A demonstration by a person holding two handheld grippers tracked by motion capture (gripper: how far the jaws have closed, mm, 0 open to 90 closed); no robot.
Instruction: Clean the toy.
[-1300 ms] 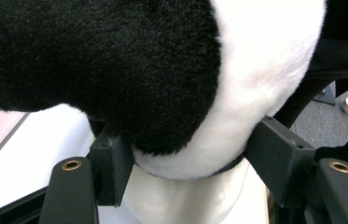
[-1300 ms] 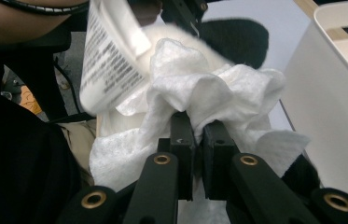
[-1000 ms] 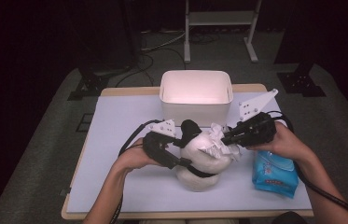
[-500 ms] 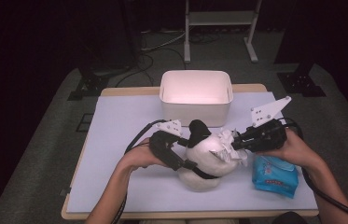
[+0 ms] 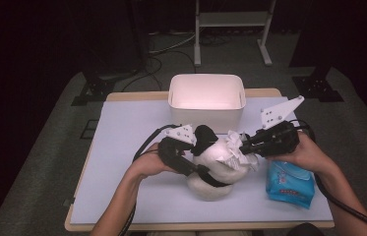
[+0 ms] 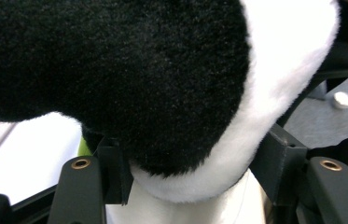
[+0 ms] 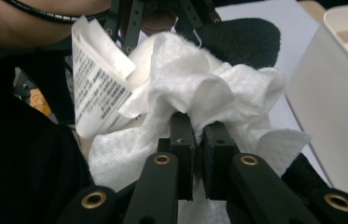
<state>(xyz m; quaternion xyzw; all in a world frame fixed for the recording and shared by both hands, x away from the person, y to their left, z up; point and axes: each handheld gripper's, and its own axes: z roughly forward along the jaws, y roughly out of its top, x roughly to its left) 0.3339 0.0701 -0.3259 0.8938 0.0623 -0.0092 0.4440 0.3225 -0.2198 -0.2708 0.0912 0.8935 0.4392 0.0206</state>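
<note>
white table [image 5: 122,147]: bin [image 5: 206,96] behind plush panda [image 5: 215,167], wipes pack [image 5: 289,184] right.

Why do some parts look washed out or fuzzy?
High view: the bin glows overexposed, the room behind dark. Left gripper view: the plush sits too near, its fur soft. Right gripper view: the wipe is bright, folds still readable.
</note>
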